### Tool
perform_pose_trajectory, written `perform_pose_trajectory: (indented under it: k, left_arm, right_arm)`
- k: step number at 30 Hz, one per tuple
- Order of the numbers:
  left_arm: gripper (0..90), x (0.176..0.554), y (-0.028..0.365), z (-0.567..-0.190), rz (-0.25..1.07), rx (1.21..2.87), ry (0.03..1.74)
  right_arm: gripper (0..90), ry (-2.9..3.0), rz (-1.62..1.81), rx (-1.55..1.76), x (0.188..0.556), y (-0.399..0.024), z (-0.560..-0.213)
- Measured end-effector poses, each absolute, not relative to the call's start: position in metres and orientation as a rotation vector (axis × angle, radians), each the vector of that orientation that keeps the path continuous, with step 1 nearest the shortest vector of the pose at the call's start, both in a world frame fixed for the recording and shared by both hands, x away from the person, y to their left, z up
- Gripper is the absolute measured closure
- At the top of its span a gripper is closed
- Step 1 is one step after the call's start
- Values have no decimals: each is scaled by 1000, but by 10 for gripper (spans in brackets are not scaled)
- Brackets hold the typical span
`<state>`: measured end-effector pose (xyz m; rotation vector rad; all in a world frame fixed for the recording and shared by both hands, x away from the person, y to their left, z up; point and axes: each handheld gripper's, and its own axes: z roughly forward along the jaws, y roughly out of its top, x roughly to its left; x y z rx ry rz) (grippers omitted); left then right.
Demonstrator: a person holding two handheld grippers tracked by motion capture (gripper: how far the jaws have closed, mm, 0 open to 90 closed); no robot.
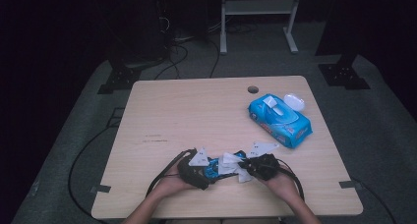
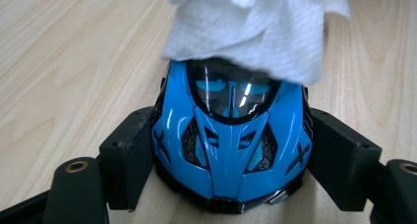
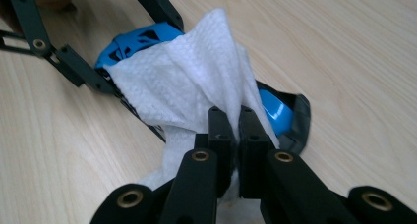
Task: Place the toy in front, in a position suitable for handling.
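Note:
A glossy blue toy car (image 2: 231,145) sits on the wooden table with its nose toward the camera in the left gripper view. My left gripper (image 2: 233,155) is shut on it, one black pad (image 2: 129,155) pressed on each flank. A white wipe (image 2: 255,32) lies draped over the car's roof and rear. My right gripper (image 3: 238,123) is shut on that wipe (image 3: 187,86), pinching a fold above the car (image 3: 142,37). In the high view both grippers meet near the table's front edge, left gripper (image 1: 202,169) and right gripper (image 1: 250,169), with the car (image 1: 212,166) between them.
A blue pack of wipes (image 1: 279,120) lies at the table's right, its white lid (image 1: 294,102) flipped open. A round cable hole (image 1: 253,89) is near the far edge. Cables trail off the front left edge. A white frame (image 1: 258,17) stands beyond the table.

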<state>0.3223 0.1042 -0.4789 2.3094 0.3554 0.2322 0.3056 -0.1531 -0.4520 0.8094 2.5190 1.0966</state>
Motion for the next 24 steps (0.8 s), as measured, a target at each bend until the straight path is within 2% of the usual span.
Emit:
perform_pose_trajectory:
  k: [6,16,24]
  left_arm:
    - [244,323,103,-479,228,2312,360]
    - [243,323,102,-477,235,2326,367]
    - [248,322,102,-476,237,2336,357]
  right_arm:
    - [861,2528,1155,720,298,-133,-451]
    - [858,2569,1231,712,311,-153,-456]
    - [861,2559,1117,725,311,-157,-453]
